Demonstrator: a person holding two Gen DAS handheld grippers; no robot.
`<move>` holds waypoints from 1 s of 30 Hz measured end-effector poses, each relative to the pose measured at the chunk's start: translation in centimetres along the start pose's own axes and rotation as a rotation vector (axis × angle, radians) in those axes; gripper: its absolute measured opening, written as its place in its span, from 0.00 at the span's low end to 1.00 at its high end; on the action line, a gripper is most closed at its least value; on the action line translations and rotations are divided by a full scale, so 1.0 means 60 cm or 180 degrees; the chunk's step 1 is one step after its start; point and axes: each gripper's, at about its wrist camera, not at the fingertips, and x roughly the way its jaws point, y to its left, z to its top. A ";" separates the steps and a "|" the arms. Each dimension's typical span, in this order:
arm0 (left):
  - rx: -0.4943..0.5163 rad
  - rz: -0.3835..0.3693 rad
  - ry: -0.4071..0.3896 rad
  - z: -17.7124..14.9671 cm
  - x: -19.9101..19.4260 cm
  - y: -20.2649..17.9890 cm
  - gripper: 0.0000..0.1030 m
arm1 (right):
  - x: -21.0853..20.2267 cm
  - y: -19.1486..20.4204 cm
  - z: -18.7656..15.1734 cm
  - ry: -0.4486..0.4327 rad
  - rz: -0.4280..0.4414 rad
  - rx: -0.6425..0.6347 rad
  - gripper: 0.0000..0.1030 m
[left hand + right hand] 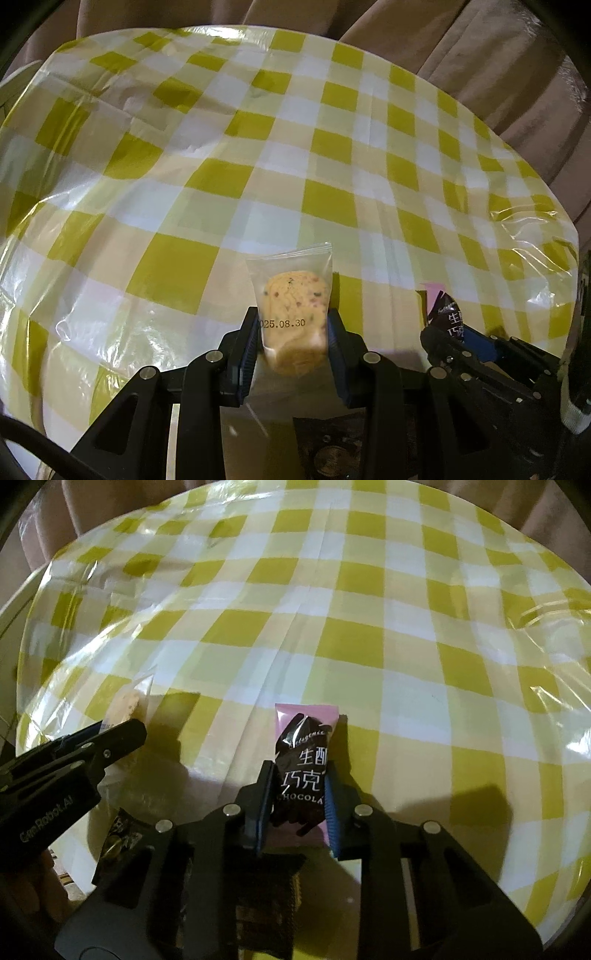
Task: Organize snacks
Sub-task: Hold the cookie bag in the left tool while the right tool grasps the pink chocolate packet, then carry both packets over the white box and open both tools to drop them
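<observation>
1. Two wrapped snacks sit in your grippers: the cookie packet [291, 306] in your left gripper [291, 354], the chocolate packet [303, 771] in your right gripper [297, 805], both above the checked tablecloth [332, 147]
2. Your left pads press the clear cookie packet's sides; its long axis runs away from the camera, sealed end farthest, and its near end blurs behind the fingers [247, 350]
3. Your right jaws stand narrow, clamped on the pink-and-black chocolate packet, which points the same way; the last letters of its print are cut off by the right finger
4. Inside the clear wrapper you can see one round speckled cookie
5. Below your right gripper lie more dark wrappers [122, 842], mostly hidden and hard to make out
6. Draped beige fabric [480, 55] lies beyond the table edge
</observation>
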 end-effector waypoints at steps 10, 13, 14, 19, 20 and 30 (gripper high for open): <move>0.0213 -0.0240 -0.0064 -0.013 -0.033 -0.054 0.35 | -0.066 -0.054 -0.026 -0.0159 -0.0182 0.0291 0.27; 0.0279 -0.0308 -0.0059 -0.022 -0.046 -0.073 0.35 | -0.085 -0.072 -0.042 -0.0174 -0.0234 0.0370 0.27; 0.0297 -0.0342 -0.0056 -0.025 -0.052 -0.080 0.35 | -0.091 -0.078 -0.049 -0.0170 -0.0251 0.0395 0.27; 0.0401 -0.0441 -0.0055 -0.040 -0.076 -0.115 0.35 | -0.123 -0.109 -0.083 -0.0186 -0.0307 0.0527 0.27; 0.0424 -0.0464 -0.0051 -0.044 -0.081 -0.122 0.35 | -0.132 -0.117 -0.091 -0.0195 -0.0317 0.0563 0.27; 0.0892 -0.0787 0.0056 -0.103 -0.127 -0.246 0.35 | -0.218 -0.202 -0.179 -0.0284 -0.0460 0.0895 0.27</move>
